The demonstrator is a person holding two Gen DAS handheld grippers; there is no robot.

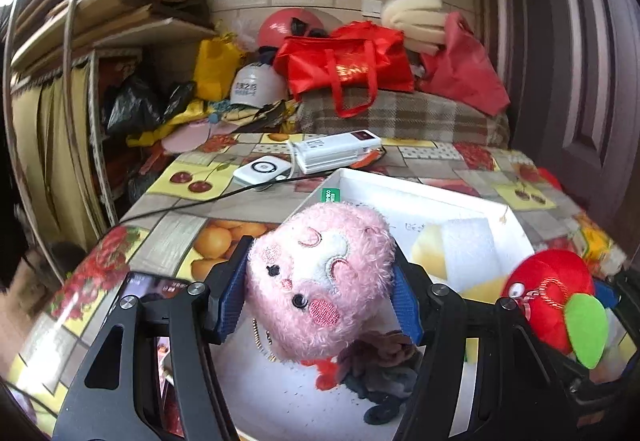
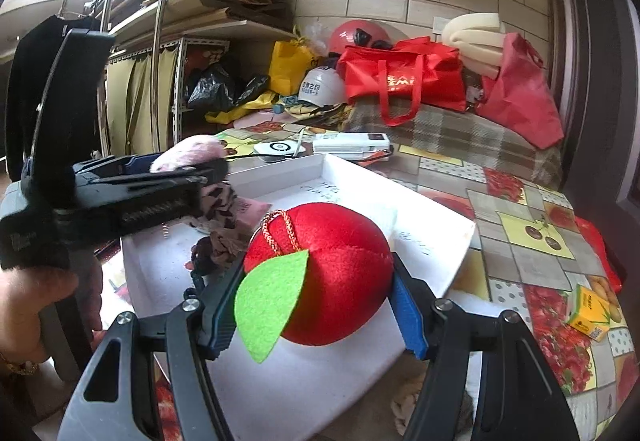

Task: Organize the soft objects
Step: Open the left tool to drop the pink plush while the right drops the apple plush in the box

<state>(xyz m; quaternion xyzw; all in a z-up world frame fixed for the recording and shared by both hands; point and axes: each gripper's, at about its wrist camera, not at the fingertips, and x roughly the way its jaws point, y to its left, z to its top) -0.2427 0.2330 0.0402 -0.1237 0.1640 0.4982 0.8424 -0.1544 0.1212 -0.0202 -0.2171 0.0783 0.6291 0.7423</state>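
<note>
My left gripper (image 1: 320,281) is shut on a fluffy pink plush ball with a stitched face (image 1: 320,277) and holds it above a white tray (image 1: 460,197). My right gripper (image 2: 316,293) is shut on a red plush apple with a green felt leaf (image 2: 328,273), also above the white tray (image 2: 352,169). The apple also shows at the right of the left wrist view (image 1: 552,293). The left gripper with the pink plush (image 2: 188,153) shows at the left of the right wrist view. Crumpled dark cloth pieces (image 1: 380,373) and yellow-white sponges (image 1: 460,249) lie in the tray.
A fruit-print tablecloth (image 2: 532,225) covers the table. White power banks (image 1: 336,149) and a cable lie behind the tray. A phone (image 1: 156,289) lies left of it. A small yellow carton (image 2: 592,309) lies at right. Red bags (image 1: 352,61), helmets and clutter stand at the back.
</note>
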